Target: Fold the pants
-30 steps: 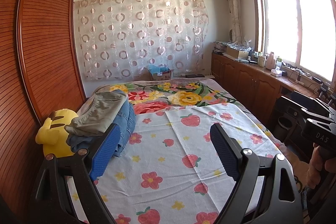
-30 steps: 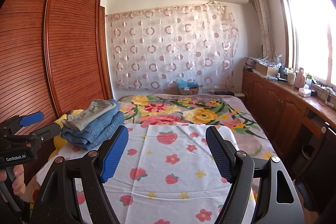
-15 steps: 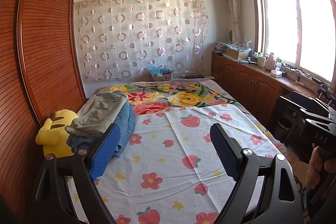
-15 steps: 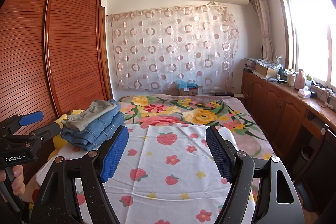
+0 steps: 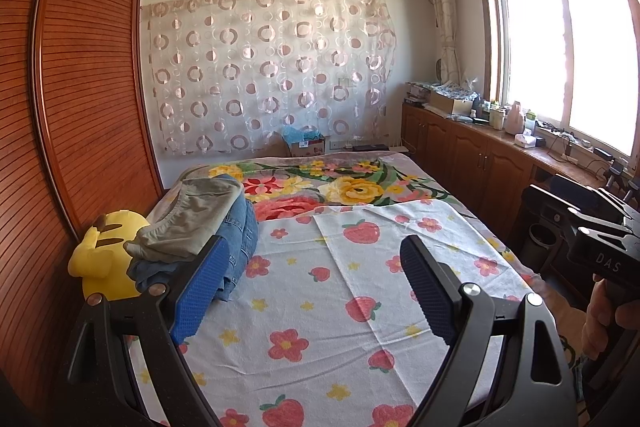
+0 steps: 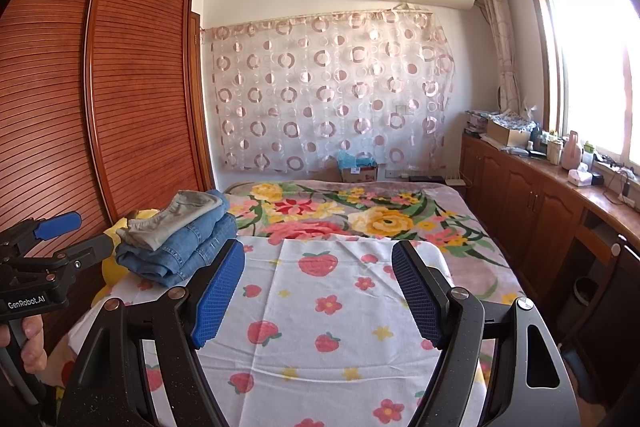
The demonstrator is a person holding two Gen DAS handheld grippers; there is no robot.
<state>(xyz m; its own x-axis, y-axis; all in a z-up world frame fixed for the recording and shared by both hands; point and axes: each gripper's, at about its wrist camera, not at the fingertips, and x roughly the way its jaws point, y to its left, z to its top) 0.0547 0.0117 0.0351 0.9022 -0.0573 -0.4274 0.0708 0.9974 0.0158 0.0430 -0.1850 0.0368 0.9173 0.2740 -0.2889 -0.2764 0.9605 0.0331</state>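
A stack of folded pants lies at the bed's left edge: khaki pants [image 5: 192, 215] [image 6: 176, 217] on top of blue jeans [image 5: 240, 239] [image 6: 188, 247]. My left gripper [image 5: 314, 259] hangs open above the strawberry-print sheet [image 5: 328, 291], its left pad just in front of the stack, nothing between the pads. My right gripper [image 6: 318, 265] is open too, over the same sheet [image 6: 320, 307], holding nothing. Each view catches the other gripper at its edge, held by a hand.
A yellow plush toy [image 5: 104, 255] sits between the stack and the wooden wardrobe [image 5: 80, 107] on the left. A floral blanket [image 5: 340, 187] covers the far half of the bed. Low wooden cabinets [image 6: 532, 207] with clutter run along the right wall under the window.
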